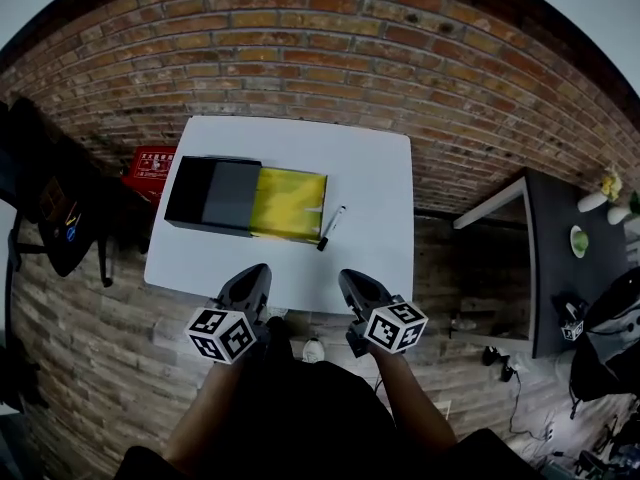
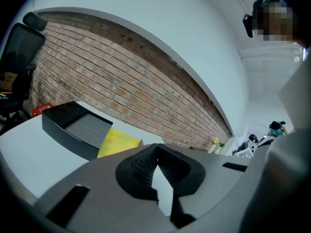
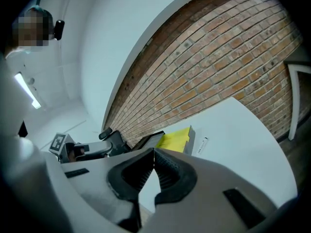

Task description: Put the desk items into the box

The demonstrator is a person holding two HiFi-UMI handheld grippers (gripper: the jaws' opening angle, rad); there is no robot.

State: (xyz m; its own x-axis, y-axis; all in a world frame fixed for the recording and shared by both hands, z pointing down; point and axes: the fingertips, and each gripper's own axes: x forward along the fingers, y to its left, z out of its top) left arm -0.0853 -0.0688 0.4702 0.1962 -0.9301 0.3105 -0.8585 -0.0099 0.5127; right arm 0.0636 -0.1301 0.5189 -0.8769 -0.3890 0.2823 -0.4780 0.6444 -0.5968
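**Tabletop stock: one box, one marker, two tongs**

**1. Box** [image 1: 222, 194], count: one.
- Place: on the white tabletop [image 1: 375, 168], left of centre.
- Long axis: runs left to right across the head view, with the right end dipping a little toward the near edge.
- Colour: black at the left end and grey in the middle. A yellow part [image 1: 288, 204] fills the right end (whether it is a separate thing lying inside or the box's own lining cannot be told).

**2. Marker** [image 1: 331, 227], count: one.
- Look: pale barrel with dark ends.
- Place: flat on the tabletop, outside the box and just beside its right end. Whether the two touch cannot be told.
- Long axis: slants from far right to near left, roughly crosswise to the box. The near end points toward the space between the two tongs.

**3. Left tongs** [image 2: 156, 149], count: one.
- Place: held at the near edge of the tabletop, aimed toward the box.
- State: jaws closed tip to tip, with nothing between them.

**4. Right tongs** [image 3: 154, 152], count: one.
- Place: held at the near edge, level with the left pair and well apart from it. They are aimed toward the marker and the yellow end of the box.
- State: jaws closed tip to tip, with nothing between them.

**5. Surroundings**
- Brick wall [image 2: 121, 86], count: one. It stands beyond the tabletop's far edge.
- Red thing [image 1: 150, 168], count: one. It sits off the tabletop's left edge, partly hidden behind it.
- Black chair [image 1: 50, 203], count: one. It stands farther left
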